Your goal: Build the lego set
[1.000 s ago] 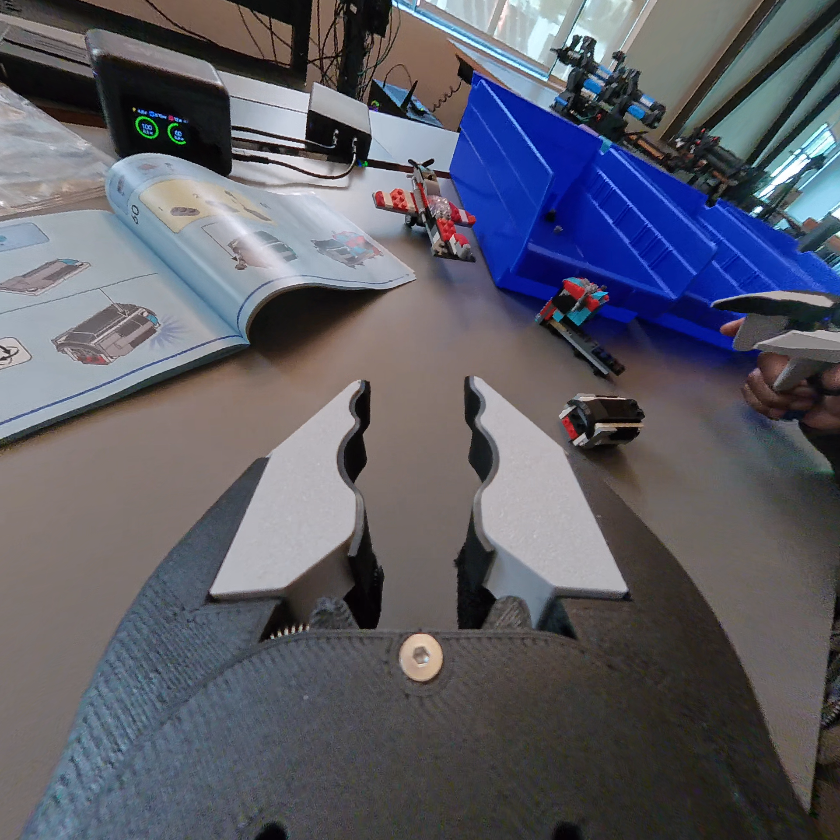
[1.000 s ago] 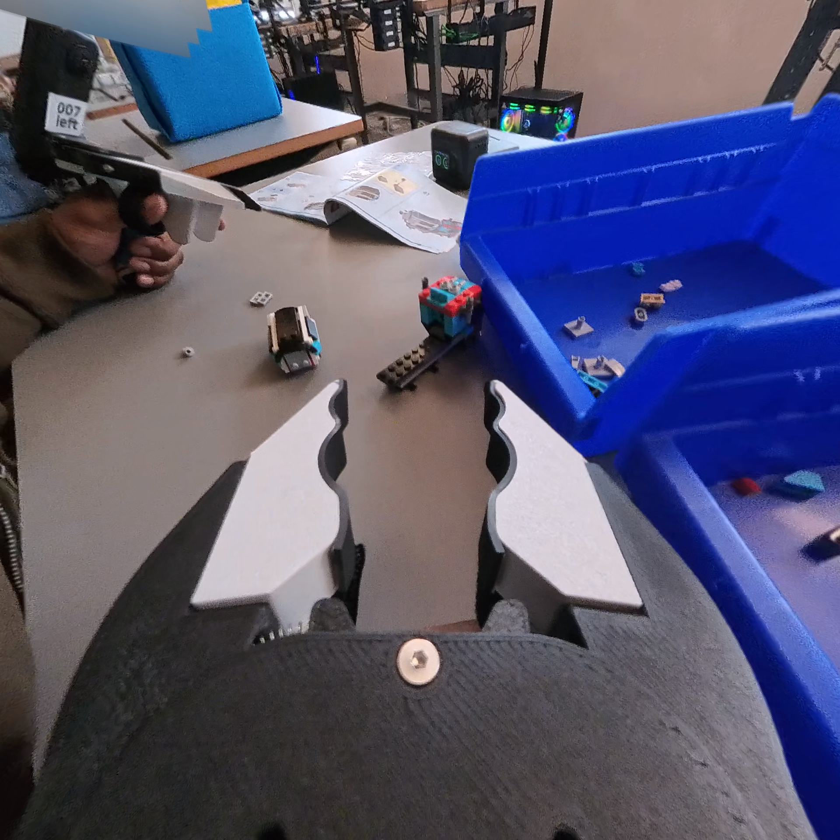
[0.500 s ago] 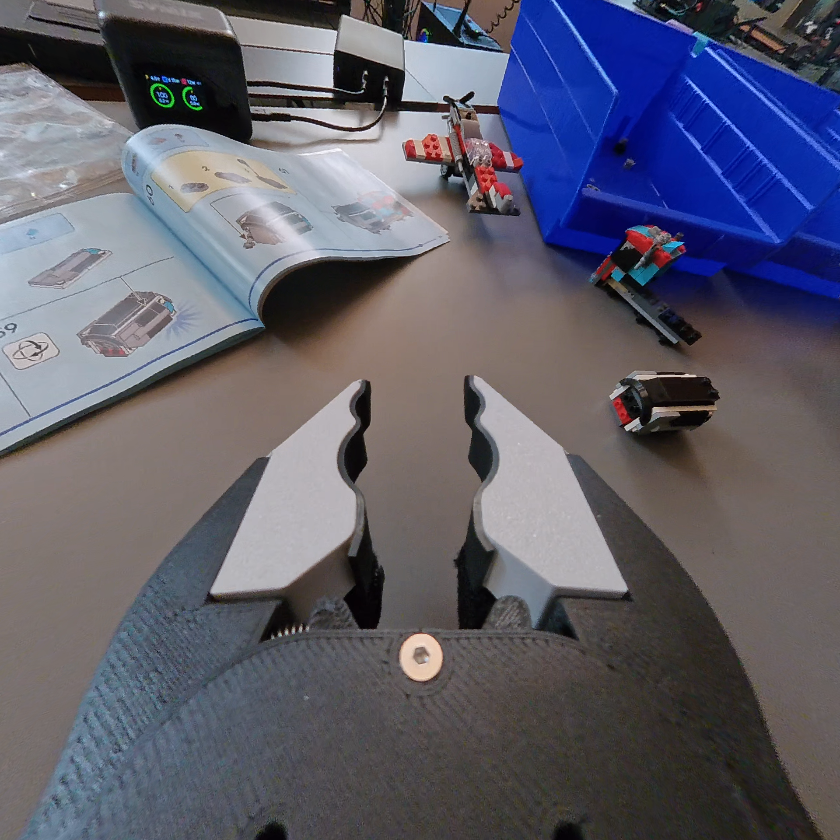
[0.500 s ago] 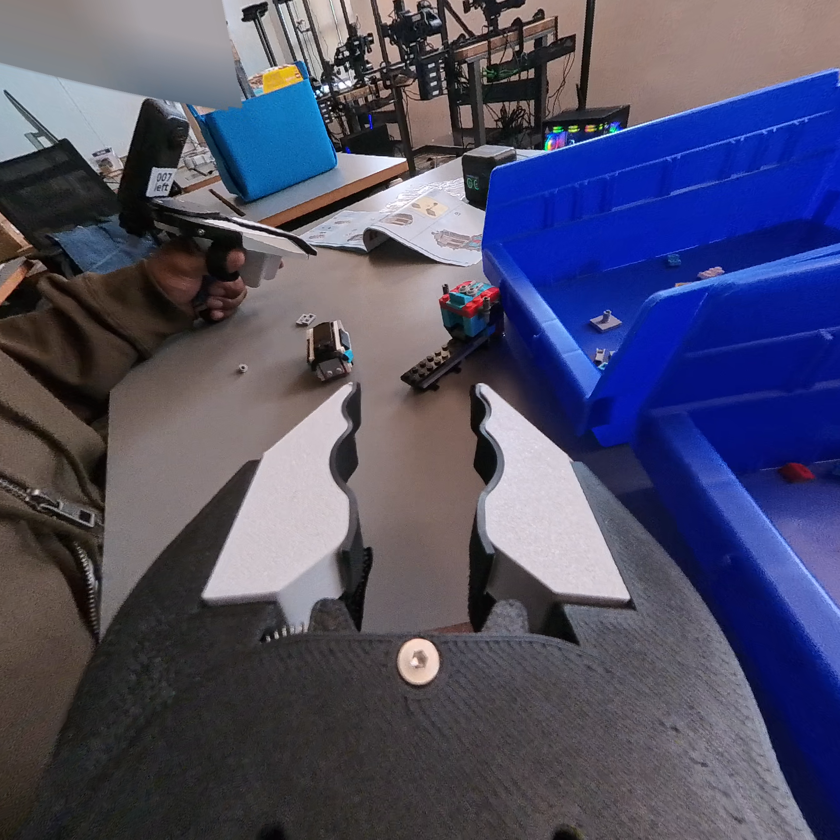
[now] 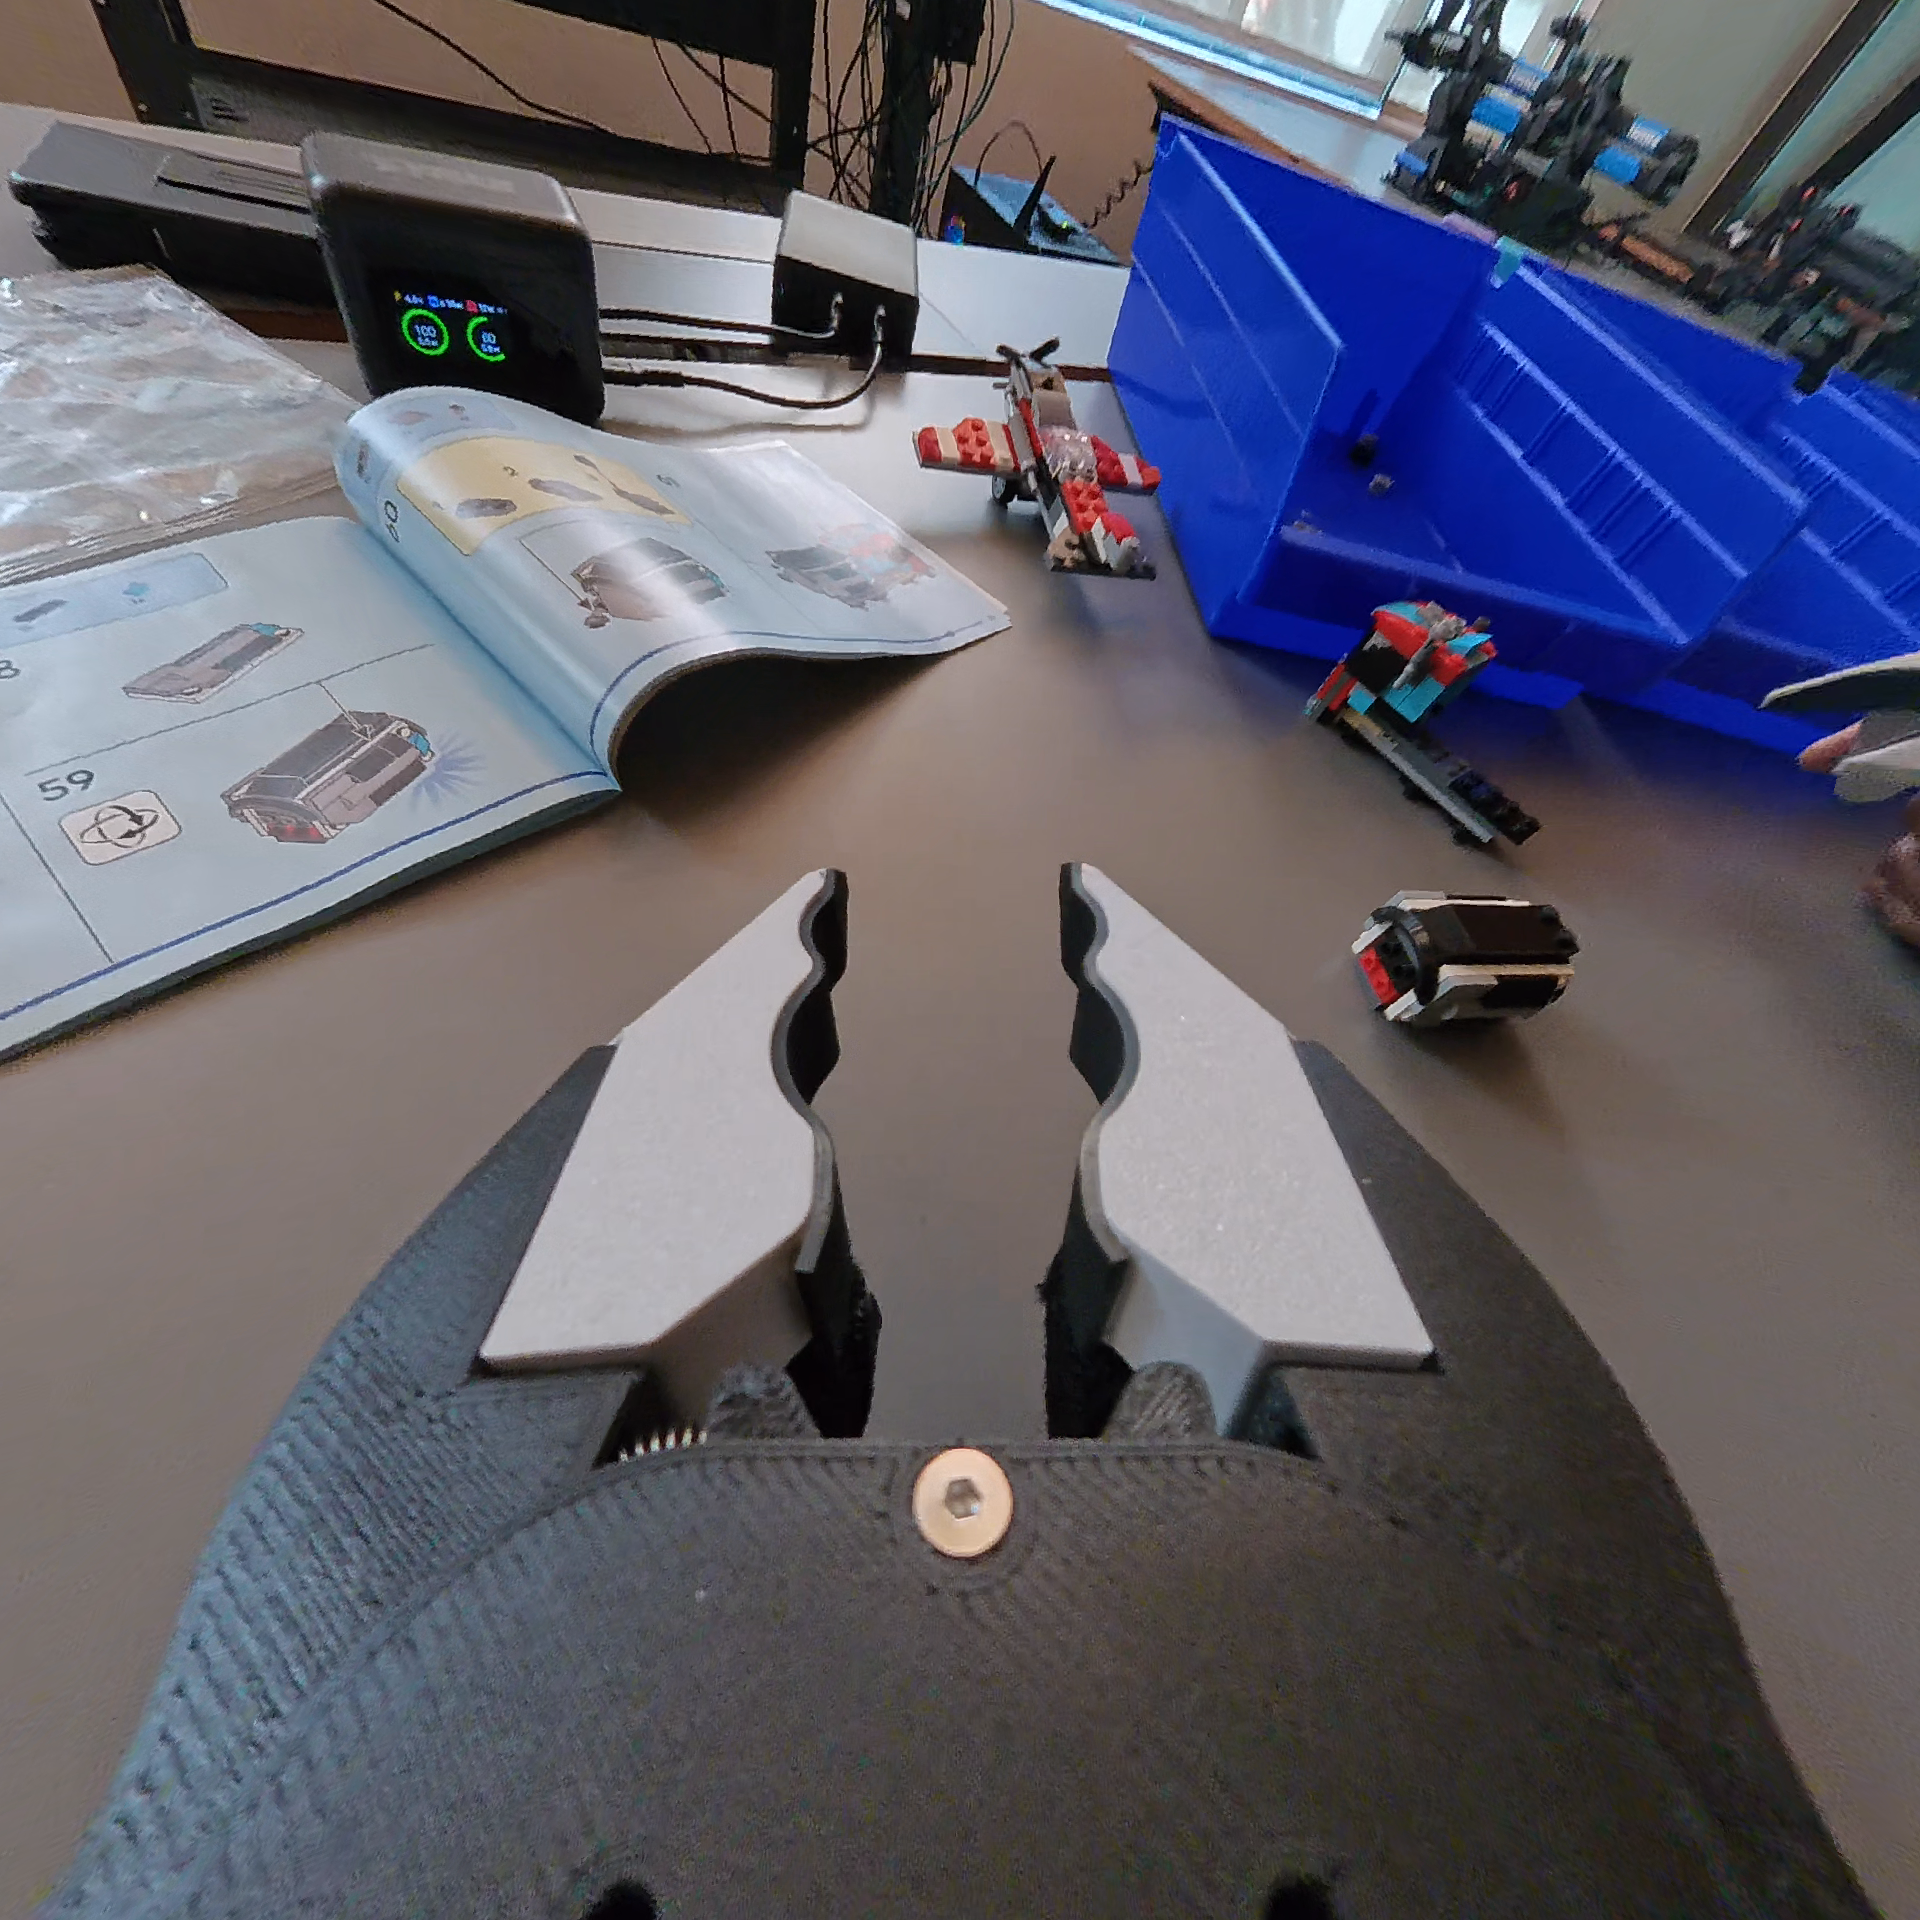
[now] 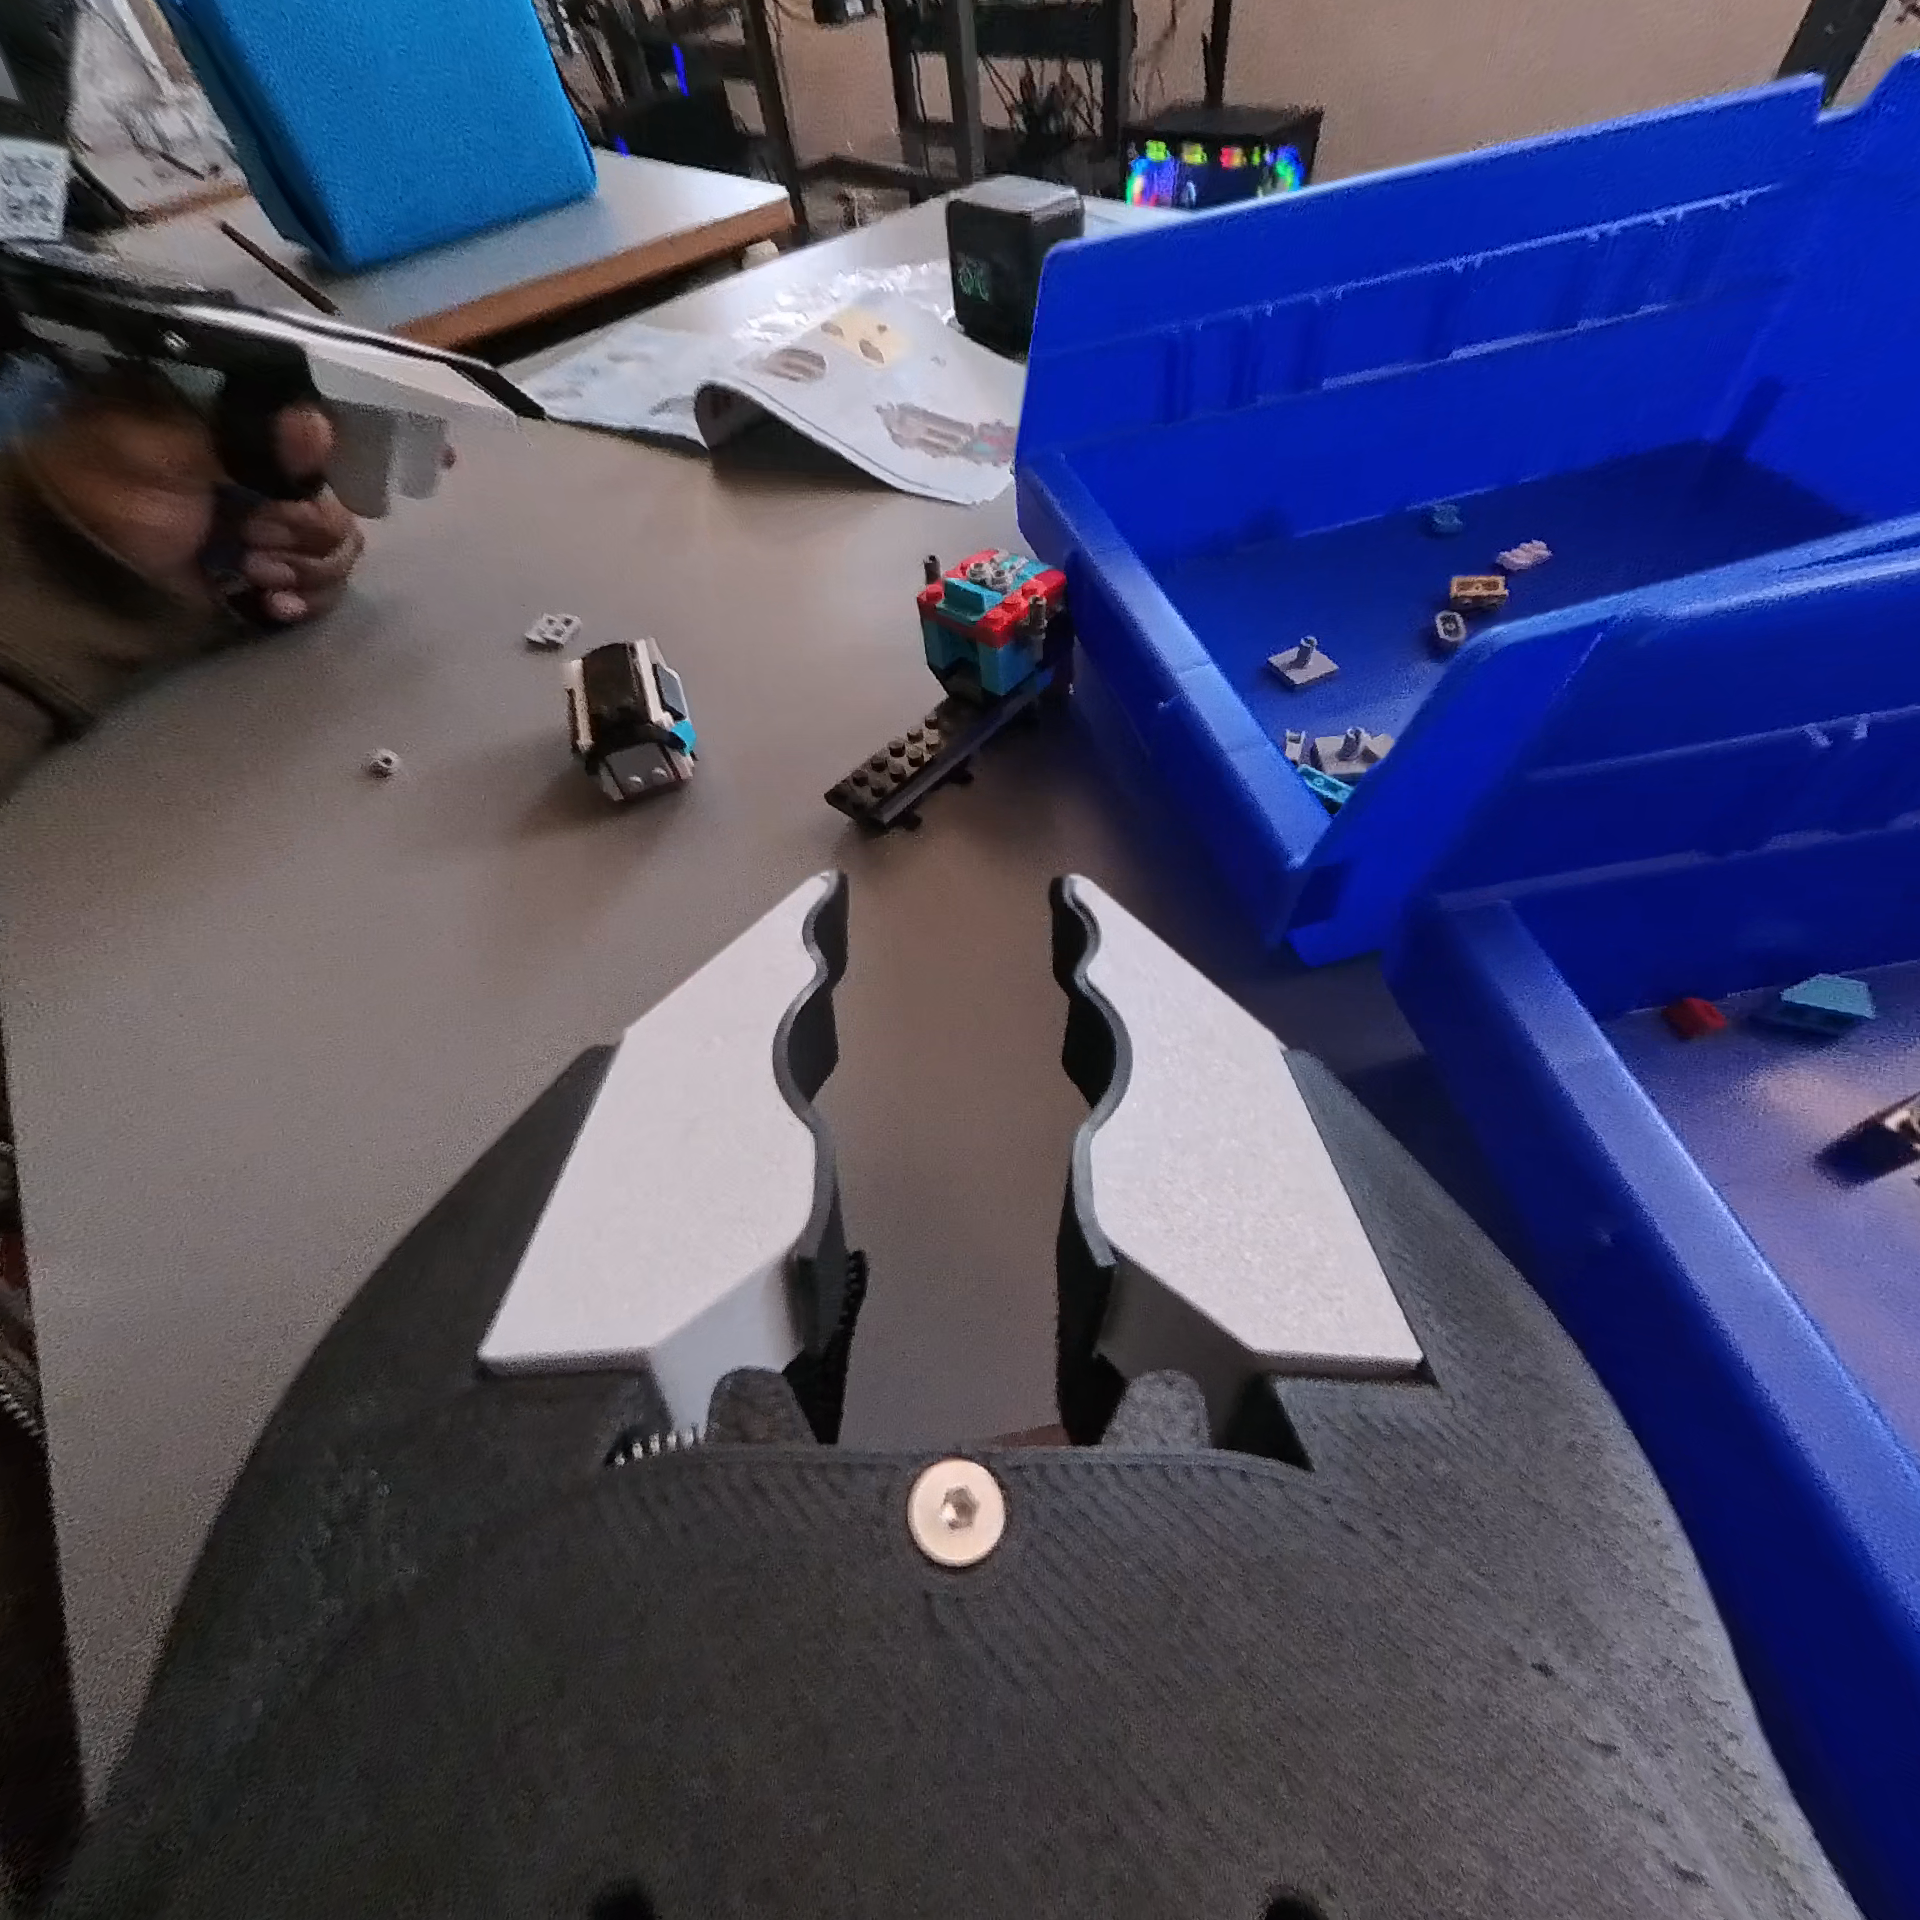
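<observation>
Both your tools are apart with nothing between the pads: left tool [image 5: 951, 883] hangs over bare table, right tool [image 6: 945, 894] likewise, just beside the blue bins. Nearest the left tool is the small black-and-grey brick car body [image 5: 1465, 961], lying alone on the table. Nearest the right tool is the black studded plate with the red-and-teal block stack [image 6: 982, 665], which sits up against the front wall of the first blue bin [image 6: 1164, 665]. My read: both builds are light, rigid and hard plastic, but snap-fit, so squeezing could pop pieces off; hold the car body across its flat long sides, the other by the plate's edges, not the stack. First bin holds a few loose grey, tan and teal bits; the nearer bin [image 6: 1538, 1143] holds red, teal and dark pieces. Open instruction booklet [image 5: 312, 665] lies toward the far left corner, red plane model [image 5: 1049, 468] beyond it.
</observation>
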A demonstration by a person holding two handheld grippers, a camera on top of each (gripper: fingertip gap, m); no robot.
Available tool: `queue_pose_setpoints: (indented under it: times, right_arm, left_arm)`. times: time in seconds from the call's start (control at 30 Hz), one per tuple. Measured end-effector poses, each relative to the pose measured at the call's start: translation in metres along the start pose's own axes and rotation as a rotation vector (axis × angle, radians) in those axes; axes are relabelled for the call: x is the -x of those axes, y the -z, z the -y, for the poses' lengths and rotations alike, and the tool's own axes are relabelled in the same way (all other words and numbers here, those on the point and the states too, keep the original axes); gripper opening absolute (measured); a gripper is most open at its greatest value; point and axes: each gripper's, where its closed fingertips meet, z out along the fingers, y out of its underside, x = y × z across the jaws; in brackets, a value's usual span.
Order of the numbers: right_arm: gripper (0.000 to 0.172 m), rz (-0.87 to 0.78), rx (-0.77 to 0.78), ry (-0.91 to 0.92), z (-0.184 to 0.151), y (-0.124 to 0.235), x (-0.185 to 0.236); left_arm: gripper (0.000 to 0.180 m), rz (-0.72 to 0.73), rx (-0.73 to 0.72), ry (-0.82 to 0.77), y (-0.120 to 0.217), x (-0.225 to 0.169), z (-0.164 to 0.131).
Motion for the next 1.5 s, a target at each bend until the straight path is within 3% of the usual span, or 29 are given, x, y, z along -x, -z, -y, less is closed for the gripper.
queue_pose_setpoints:
  times: [0.3, 0.57, 0.77, 0.93, 1.3, 1.5]
  right_arm:
    - [0.036, -0.109, 0.083, 0.083, 0.061, -0.004, -0.005]
    - [0.037, -0.196, 0.2, 0.153, 0.105, -0.036, -0.033]
    - [0.037, -0.251, 0.178, 0.171, 0.126, -0.046, -0.054]
    - [0.037, -0.258, 0.105, 0.114, 0.11, -0.028, -0.054]
    - [0.037, -0.215, -0.039, -0.006, 0.04, 0.045, -0.043]
    - [0.037, -0.142, -0.119, -0.069, 0.004, 0.062, -0.042]
  left_arm:
    - [0.042, -0.06, -0.077, 0.101, 0.014, -0.004, 0.005]
    - [0.042, -0.132, -0.123, 0.199, 0.023, -0.004, 0.008]
    - [0.042, -0.161, -0.14, 0.23, 0.026, -0.004, 0.01]
    - [0.042, -0.152, -0.109, 0.225, 0.022, -0.004, 0.007]
    - [0.042, -0.048, -0.054, 0.07, 0.004, 0.002, 0.008]
    - [0.042, -0.005, -0.056, 0.069, -0.001, 0.008, 0.01]
